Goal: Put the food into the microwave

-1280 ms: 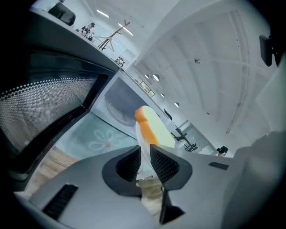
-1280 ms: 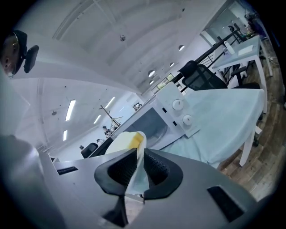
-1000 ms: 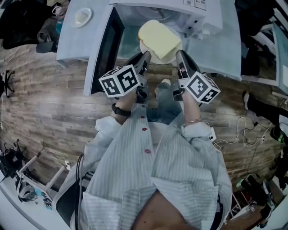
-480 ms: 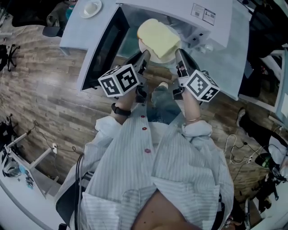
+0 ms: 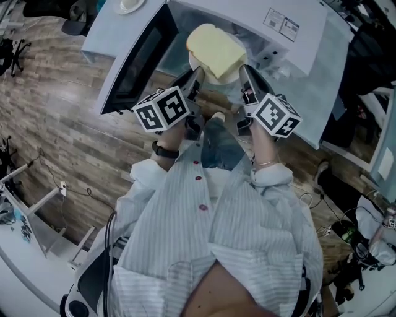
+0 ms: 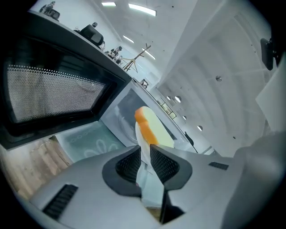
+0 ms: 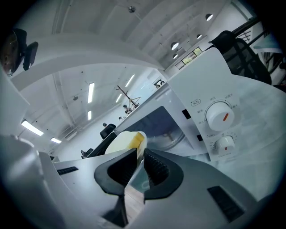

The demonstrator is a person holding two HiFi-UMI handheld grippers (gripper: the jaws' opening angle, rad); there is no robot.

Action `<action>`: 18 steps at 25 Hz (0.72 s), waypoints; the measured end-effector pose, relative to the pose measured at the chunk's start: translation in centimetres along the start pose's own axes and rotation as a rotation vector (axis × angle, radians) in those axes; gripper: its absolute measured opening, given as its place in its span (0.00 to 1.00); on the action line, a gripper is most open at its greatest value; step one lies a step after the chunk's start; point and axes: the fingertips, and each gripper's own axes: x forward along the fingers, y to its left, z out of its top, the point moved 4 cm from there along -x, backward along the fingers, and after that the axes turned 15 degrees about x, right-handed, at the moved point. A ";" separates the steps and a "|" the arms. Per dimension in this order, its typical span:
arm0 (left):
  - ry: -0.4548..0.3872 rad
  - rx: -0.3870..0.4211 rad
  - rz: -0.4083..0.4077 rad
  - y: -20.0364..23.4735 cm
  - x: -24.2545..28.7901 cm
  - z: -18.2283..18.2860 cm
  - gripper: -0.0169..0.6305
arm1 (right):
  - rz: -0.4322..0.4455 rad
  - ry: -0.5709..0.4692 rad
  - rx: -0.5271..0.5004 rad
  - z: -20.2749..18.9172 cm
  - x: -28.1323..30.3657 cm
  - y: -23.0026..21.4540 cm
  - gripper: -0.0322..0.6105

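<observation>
A thick yellow slice of bread [image 5: 213, 48] lies on a white plate [image 5: 218, 78], held up in front of the open microwave [image 5: 291, 31]. My left gripper [image 5: 198, 74] is shut on the plate's left rim and my right gripper [image 5: 243, 71] is shut on its right rim. In the left gripper view the jaws pinch the plate's edge [image 6: 144, 147], with the bread [image 6: 151, 129] beyond and the microwave cavity [image 6: 120, 114] behind it. The right gripper view shows its jaws clamped on the rim [image 7: 139, 166], the bread [image 7: 125, 142] just past them.
The microwave door [image 5: 133, 62] hangs open to the left, dark and wide. The control panel carries two white knobs [image 7: 219, 118] at the right. A small white dish [image 5: 130, 5] sits on the grey table. Wooden floor lies below, with cables at the edges.
Both grippers have carried the plate with the bread a little closer to the microwave opening. The view has swung, so the microwave now sits more tilted in the picture.
</observation>
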 end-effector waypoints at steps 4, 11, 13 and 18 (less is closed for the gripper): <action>-0.012 -0.002 0.013 0.1 0.1 0.5 0.14 | 0.020 0.009 -0.004 0.5 0.8 0.3 0.15; -0.024 -0.009 0.029 1.5 0.7 2.2 0.14 | 0.034 0.016 -0.006 1.0 3.2 1.0 0.15; -0.024 -0.009 0.031 1.8 1.0 2.5 0.14 | 0.028 0.019 -0.006 1.2 3.8 1.1 0.15; -0.019 -0.015 0.034 2.9 1.3 3.1 0.14 | 0.023 0.023 -0.002 1.0 4.9 1.4 0.15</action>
